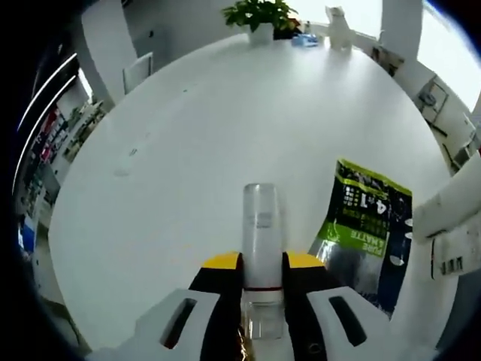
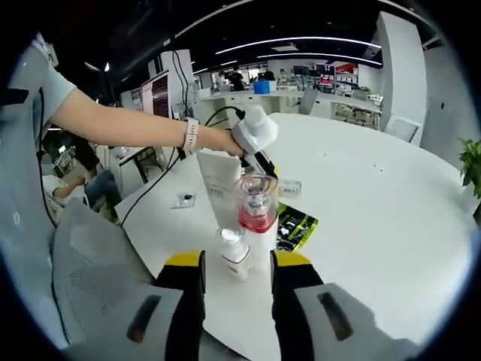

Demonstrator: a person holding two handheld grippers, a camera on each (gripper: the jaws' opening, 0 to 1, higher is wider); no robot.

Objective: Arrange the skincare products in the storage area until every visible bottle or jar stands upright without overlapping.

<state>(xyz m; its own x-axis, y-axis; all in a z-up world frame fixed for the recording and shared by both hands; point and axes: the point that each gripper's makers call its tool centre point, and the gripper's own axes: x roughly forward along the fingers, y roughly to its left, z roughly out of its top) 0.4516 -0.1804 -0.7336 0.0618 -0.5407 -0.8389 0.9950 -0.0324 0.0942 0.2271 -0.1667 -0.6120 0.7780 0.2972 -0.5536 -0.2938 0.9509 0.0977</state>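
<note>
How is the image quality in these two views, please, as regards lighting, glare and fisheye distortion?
Left gripper view: the white table is bright and washed out, windows blown out at upper right, the clear bottle between the jaws is sharp. Right gripper view: dark ceiling with bright strip lights, edges bent strongly, the small white bottle is sharp.

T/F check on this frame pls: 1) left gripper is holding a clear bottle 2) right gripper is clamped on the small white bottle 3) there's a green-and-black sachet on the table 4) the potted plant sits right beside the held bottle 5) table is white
1) True. The left gripper is shut on the clear bottle.
2) False. The right gripper is open; the small white bottle stands on the table between and beyond its jaws, not clamped.
3) True. The green-and-black sachet lies flat to the bottle's right.
4) False. The potted plant stands at the far edge of the table.
5) True. The table is white.
</note>
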